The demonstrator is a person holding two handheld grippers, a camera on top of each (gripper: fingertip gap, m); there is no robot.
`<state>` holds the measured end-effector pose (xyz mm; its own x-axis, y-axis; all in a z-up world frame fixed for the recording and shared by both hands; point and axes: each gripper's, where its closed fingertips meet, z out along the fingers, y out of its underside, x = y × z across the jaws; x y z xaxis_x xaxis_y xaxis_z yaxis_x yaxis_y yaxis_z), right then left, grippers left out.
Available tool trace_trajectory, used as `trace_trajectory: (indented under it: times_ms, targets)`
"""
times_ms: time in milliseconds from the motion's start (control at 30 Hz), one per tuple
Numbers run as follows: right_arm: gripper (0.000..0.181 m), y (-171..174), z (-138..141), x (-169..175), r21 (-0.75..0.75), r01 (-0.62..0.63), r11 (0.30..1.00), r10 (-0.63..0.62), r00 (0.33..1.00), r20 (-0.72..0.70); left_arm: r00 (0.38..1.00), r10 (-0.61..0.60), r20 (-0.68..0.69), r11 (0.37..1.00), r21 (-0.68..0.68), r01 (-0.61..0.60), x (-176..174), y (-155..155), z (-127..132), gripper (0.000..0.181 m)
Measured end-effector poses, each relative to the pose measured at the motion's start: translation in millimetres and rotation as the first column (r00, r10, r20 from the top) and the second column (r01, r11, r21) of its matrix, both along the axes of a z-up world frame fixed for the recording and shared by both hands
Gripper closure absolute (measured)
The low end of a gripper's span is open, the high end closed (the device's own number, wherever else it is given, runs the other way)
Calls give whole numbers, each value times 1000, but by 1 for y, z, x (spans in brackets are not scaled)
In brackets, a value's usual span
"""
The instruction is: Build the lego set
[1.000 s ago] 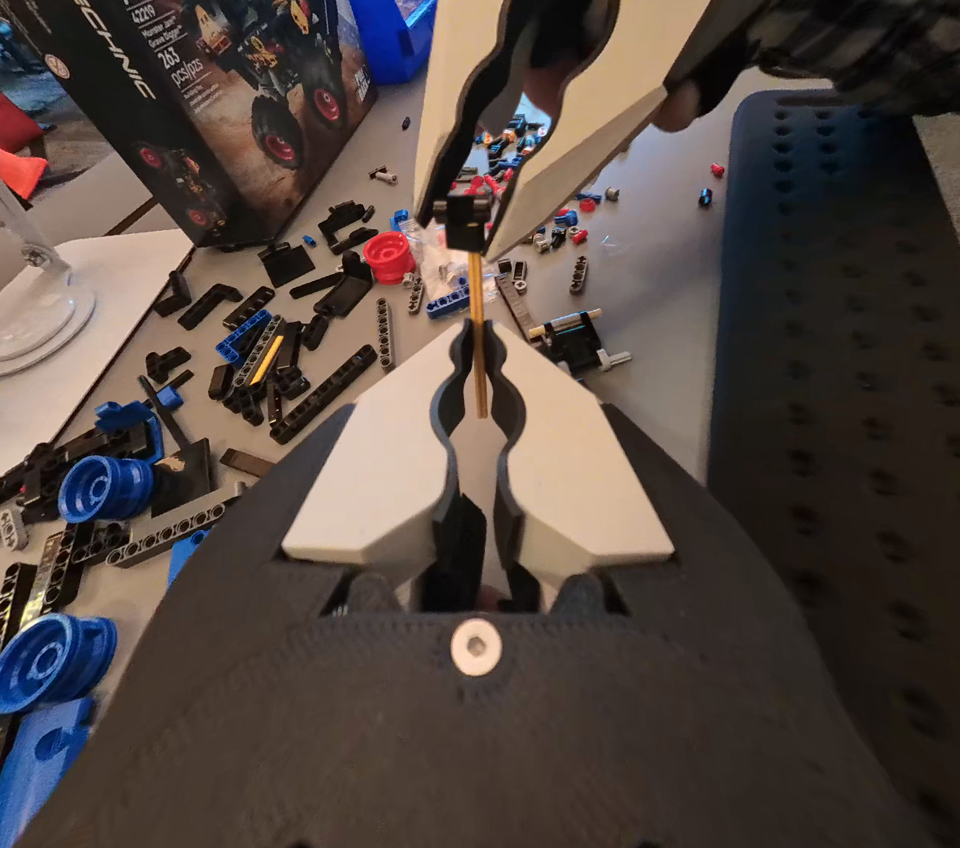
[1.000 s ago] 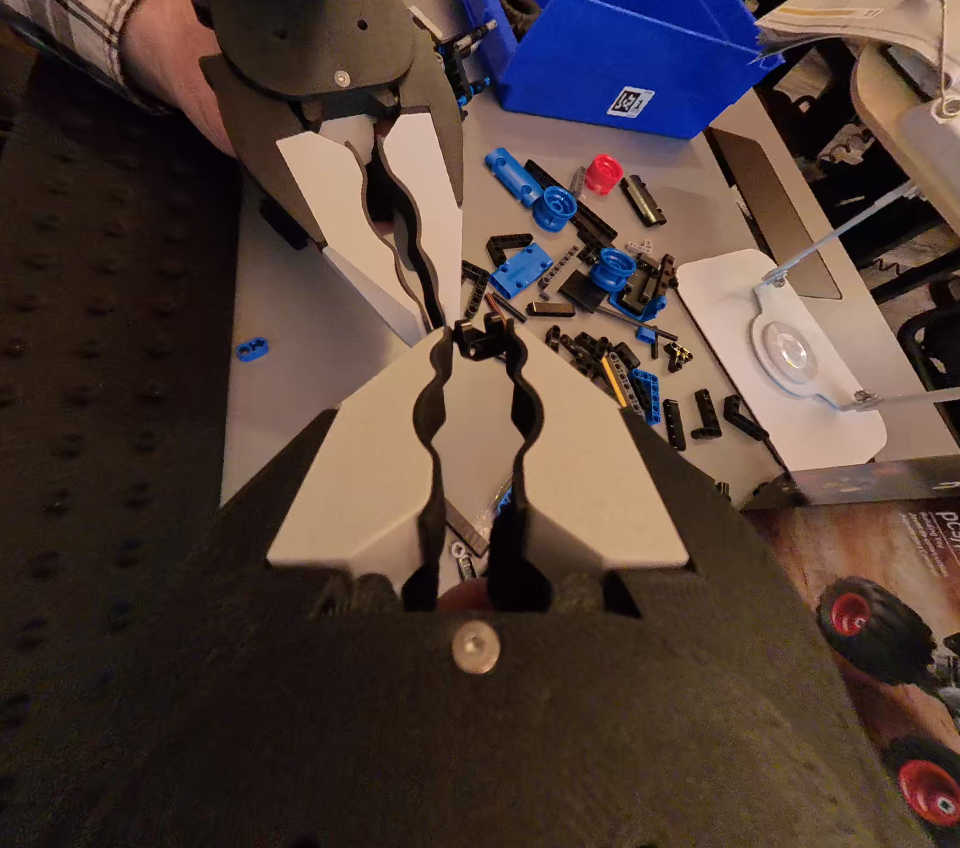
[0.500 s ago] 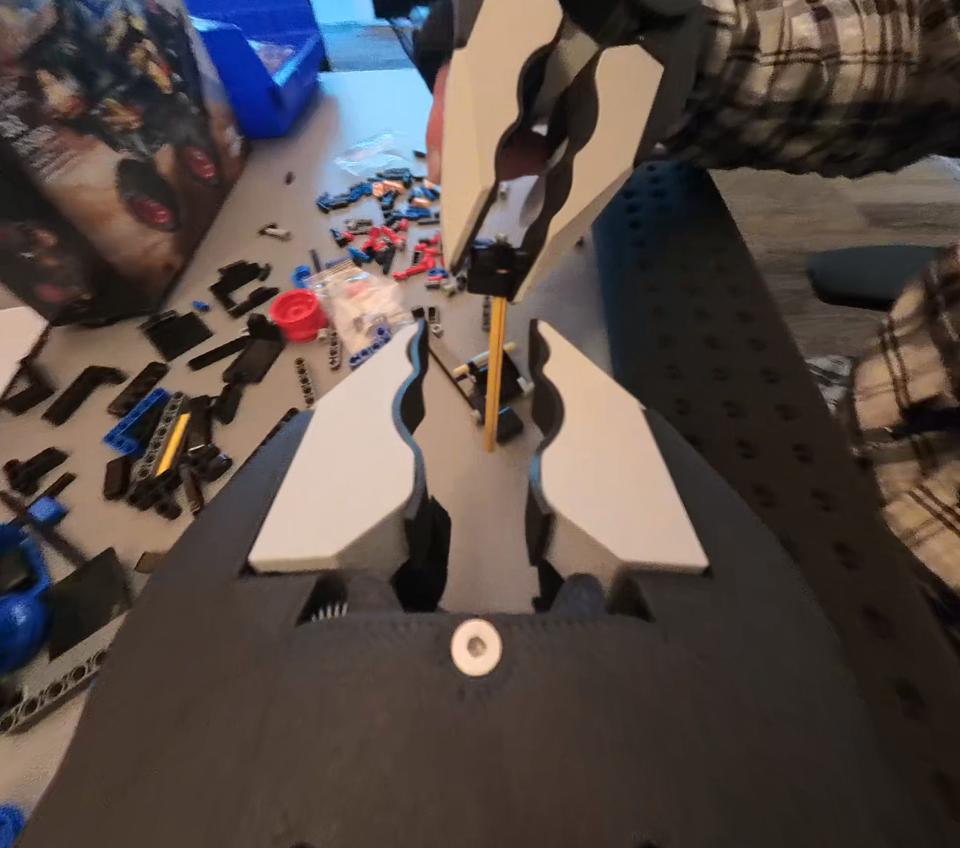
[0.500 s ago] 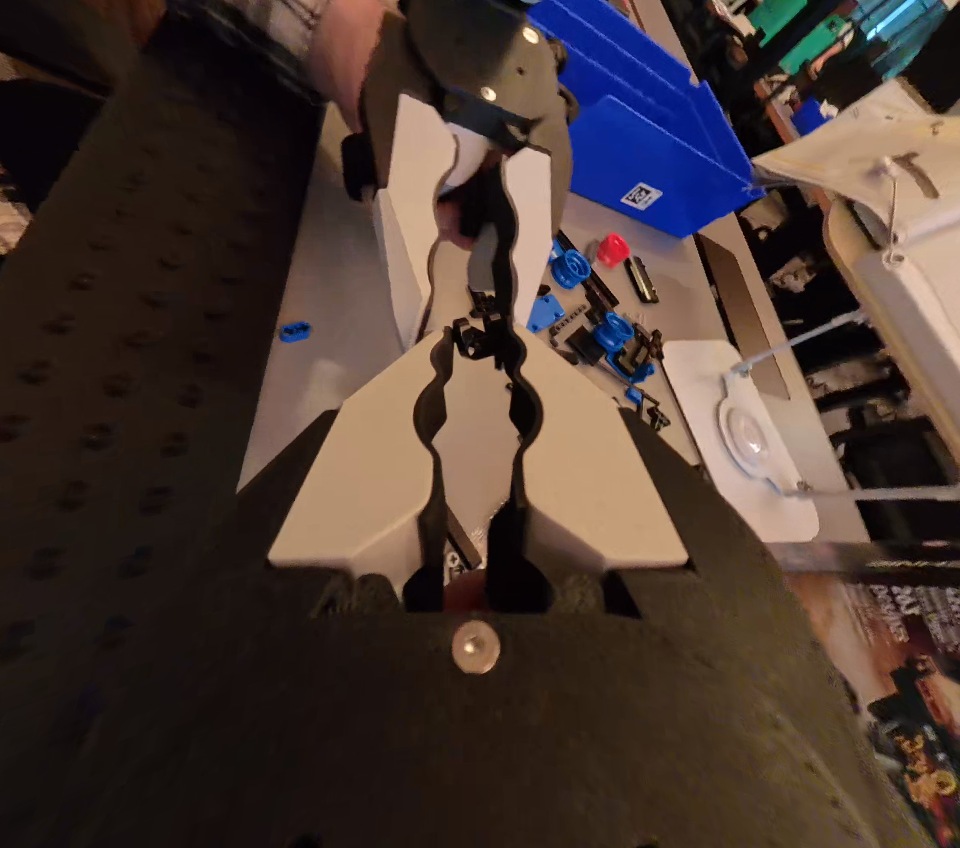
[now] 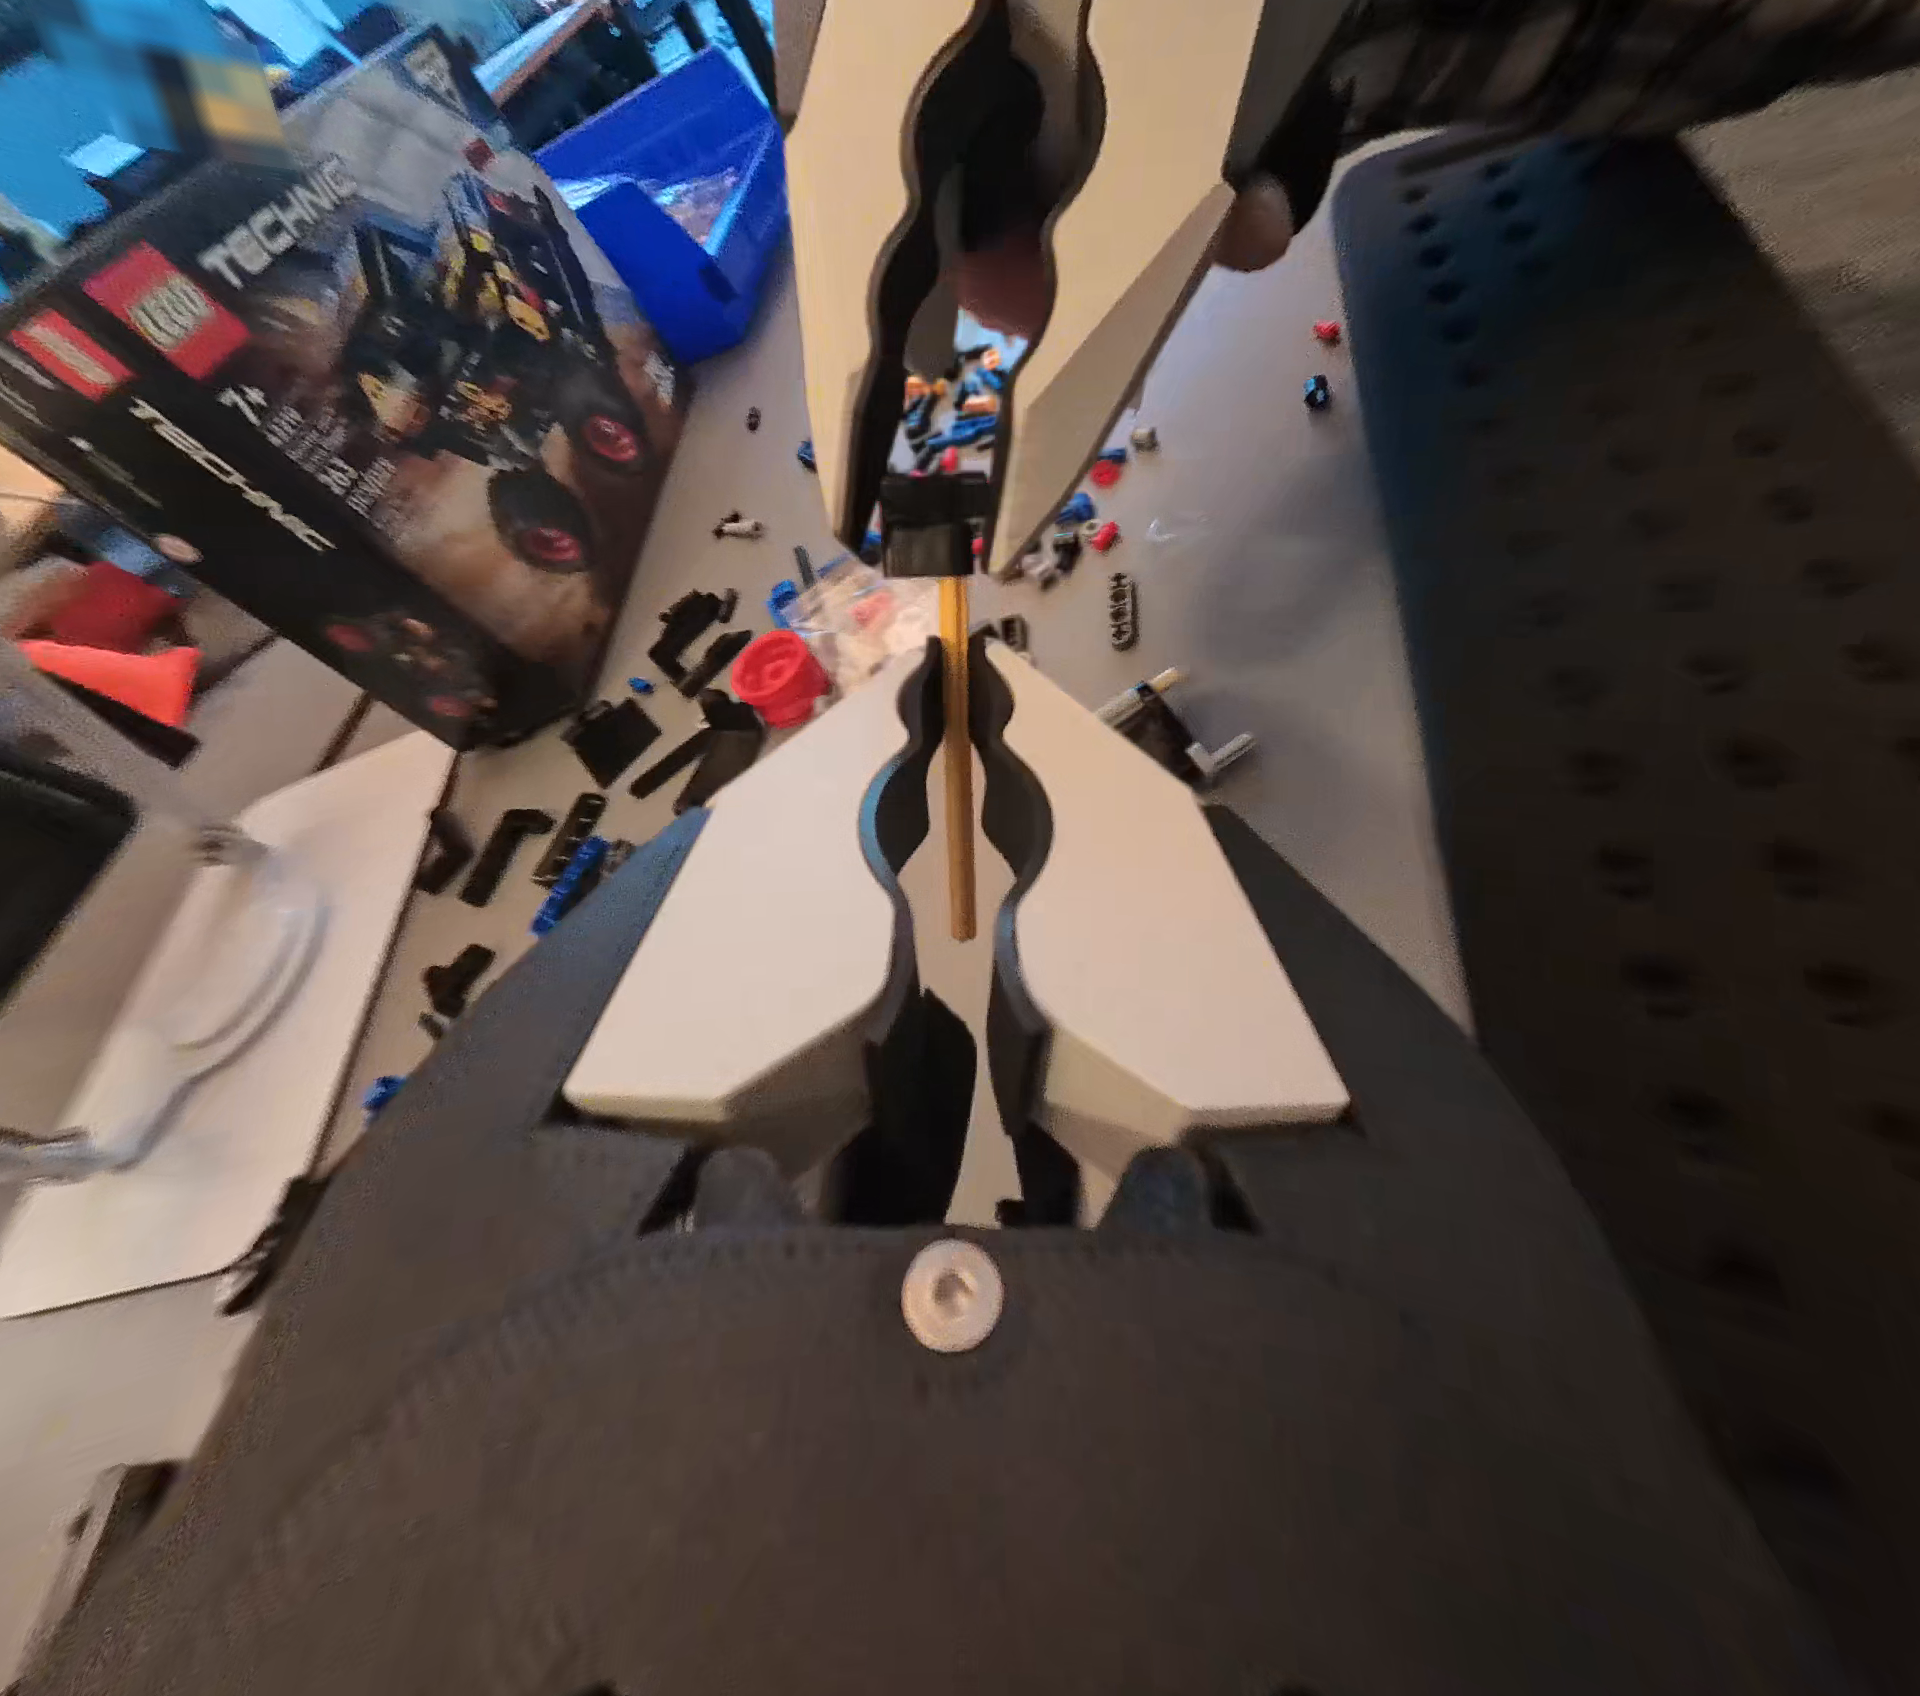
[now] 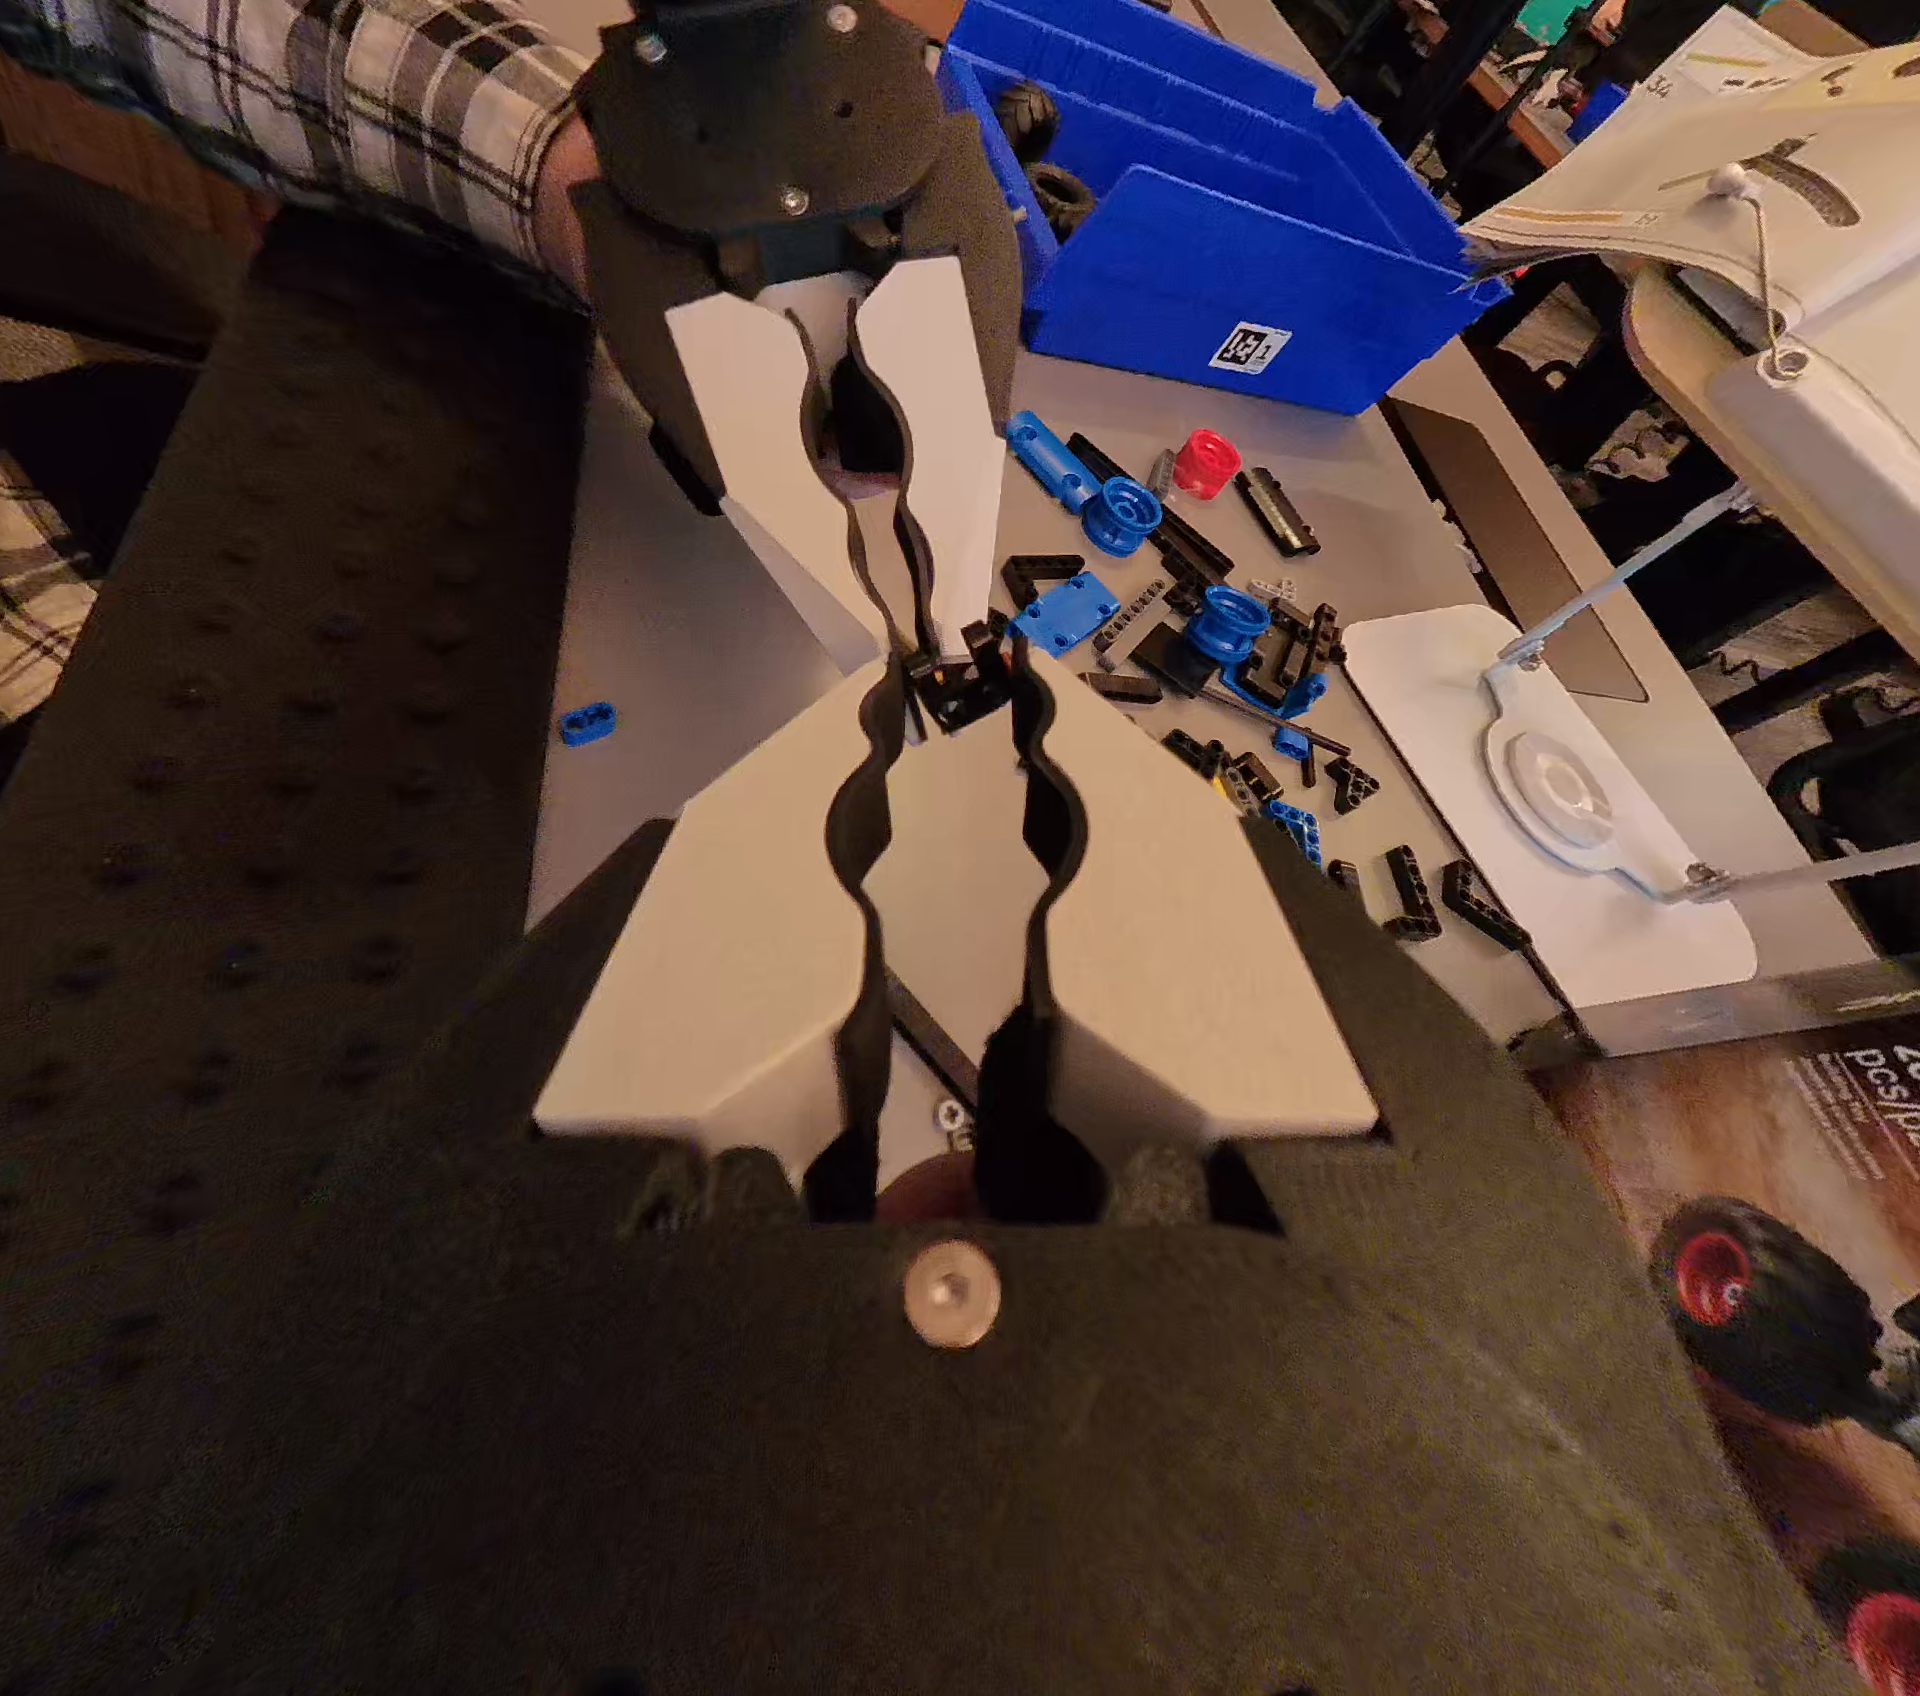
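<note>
Left wrist view: the left gripper (image 5: 961,680) reaches up from 6 o'clock with its jaws drawn narrow around a yellow axle (image 5: 958,763), which runs straight down the slot between the pale fingers (image 5: 769,898). Their tips close against the rod near its upper part. At 12 o'clock the right gripper (image 5: 930,540) comes down from above, its tips pinched on a small black connector (image 5: 928,529) that sits on the top end of the axle. Both grippers are off the grey table (image 5: 1247,607). Loose black, blue and red pieces (image 5: 665,742) lie scattered at 9 to 11 o'clock, among them a red wheel hub (image 5: 774,675). The set's box (image 5: 343,451) stands at 10 o'clock, with a blue bin (image 5: 675,212) behind it (partly blurred). A dark perforated mat (image 5: 1662,711) fills 3 o'clock.

Right wrist view: the right gripper (image 6: 956,690) holds the black connector (image 6: 951,680) between its tips, jaws narrow. The left gripper (image 6: 914,644) descends from 12 o'clock, its tips nearly together just at the connector; the axle is mostly hidden here. Blue wheel hubs (image 6: 1127,514) and black beams (image 6: 1278,493) lie at 1 to 3 o'clock. The blue bin (image 6: 1226,264) sits at 1 o'clock, and a white stand base (image 6: 1538,794) at 3 o'clock.
</note>
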<state>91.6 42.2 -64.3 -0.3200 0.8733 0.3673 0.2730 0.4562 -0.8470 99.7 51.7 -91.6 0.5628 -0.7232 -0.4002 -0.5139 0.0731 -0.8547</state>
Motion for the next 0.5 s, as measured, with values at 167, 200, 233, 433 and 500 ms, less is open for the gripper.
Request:
trace_trajectory:
  times_ms: [167,200,233,433,500]
  targets:
    - [163,4,-1,0,-67,52,996,-51,998,20,991,79,-104,991,112,-68,-5,5,2,179]
    - [163,4,-1,0,-78,67,995,-65,998,25,988,95,-123,988,130,-79,-6,6,1,179]
    - [163,5,-1,0,-91,78,993,-76,997,27,983,111,-146,984,153,-89,-6,7,1,179]
    - [163,5,-5,2,-111,97,989,-97,995,10,976,134,-174,980,171,-104,-5,7,-2,179]
    - [164,3,-5,2,-93,84,992,-84,996,-5,980,124,-154,983,156,-100,-3,6,-3,179]
